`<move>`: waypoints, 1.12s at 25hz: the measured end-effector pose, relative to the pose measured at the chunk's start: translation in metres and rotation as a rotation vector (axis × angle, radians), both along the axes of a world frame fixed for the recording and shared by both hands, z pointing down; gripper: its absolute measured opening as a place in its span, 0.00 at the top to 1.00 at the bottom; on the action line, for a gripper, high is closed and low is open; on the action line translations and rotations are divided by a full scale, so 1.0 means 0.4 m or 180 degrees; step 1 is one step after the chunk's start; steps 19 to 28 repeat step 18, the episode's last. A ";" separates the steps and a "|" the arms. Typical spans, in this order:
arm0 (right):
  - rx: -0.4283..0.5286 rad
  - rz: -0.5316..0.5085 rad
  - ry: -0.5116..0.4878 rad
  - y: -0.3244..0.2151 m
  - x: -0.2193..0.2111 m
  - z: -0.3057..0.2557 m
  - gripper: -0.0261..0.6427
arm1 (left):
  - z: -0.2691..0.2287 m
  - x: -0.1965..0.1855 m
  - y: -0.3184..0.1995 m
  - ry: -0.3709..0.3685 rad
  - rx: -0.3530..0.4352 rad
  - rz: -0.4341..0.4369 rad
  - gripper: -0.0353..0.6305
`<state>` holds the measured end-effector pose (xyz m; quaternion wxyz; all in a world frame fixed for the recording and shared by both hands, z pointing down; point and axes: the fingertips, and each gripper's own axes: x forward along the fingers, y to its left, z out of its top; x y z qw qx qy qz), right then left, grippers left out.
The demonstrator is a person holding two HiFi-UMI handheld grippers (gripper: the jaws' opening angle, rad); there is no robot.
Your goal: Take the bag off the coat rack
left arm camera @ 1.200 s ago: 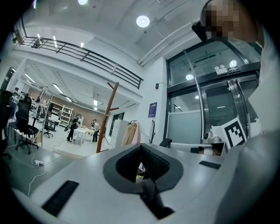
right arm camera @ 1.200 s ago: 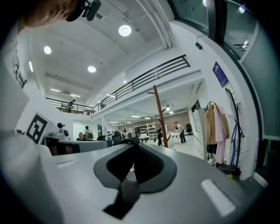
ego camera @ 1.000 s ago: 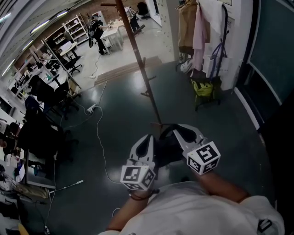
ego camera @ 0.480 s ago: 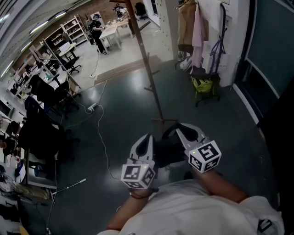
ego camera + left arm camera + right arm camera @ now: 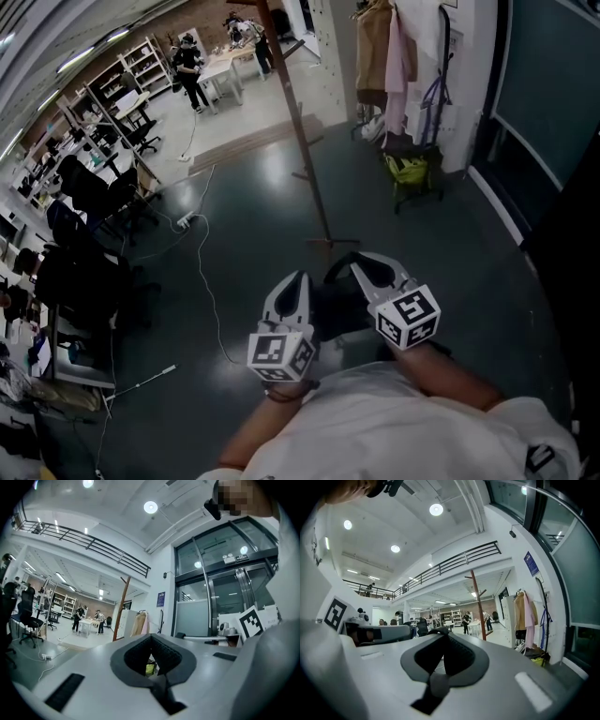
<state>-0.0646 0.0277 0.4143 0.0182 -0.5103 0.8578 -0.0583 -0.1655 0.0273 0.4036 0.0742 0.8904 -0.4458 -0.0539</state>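
A bare wooden coat rack (image 5: 302, 141) stands on the dark floor ahead of me; its top is cut off in the head view. In the right gripper view the coat rack (image 5: 476, 606) shows empty pegs. Further right, a beige coat (image 5: 368, 52), a pink garment (image 5: 396, 56) and a blue strap (image 5: 433, 89) hang by the wall, above a green bag (image 5: 409, 169) low down. My left gripper (image 5: 298, 278) and right gripper (image 5: 362, 262) are held close to my chest, side by side, both shut with nothing between the jaws. A dark shape lies beneath them; I cannot tell what it is.
A white cable and power strip (image 5: 186, 222) trail over the floor at the left. Office chairs (image 5: 89, 192) and desks crowd the left side. People stand at a white table (image 5: 217, 70) in the back. A glass wall (image 5: 544, 103) runs along the right.
The head view has drifted a little: the wooden rack and the hung clothes sit slightly further left and up. Both grippers stay shut and close together near my chest.
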 end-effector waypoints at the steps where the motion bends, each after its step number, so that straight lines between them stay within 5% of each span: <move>1: 0.0000 0.0002 -0.0004 0.006 -0.003 0.001 0.92 | 0.000 -0.005 0.007 0.0001 0.0004 -0.0006 0.94; 28: 0.0052 -0.0039 -0.0007 0.072 -0.048 -0.024 0.92 | -0.001 -0.052 0.073 0.0044 -0.0008 -0.0062 0.94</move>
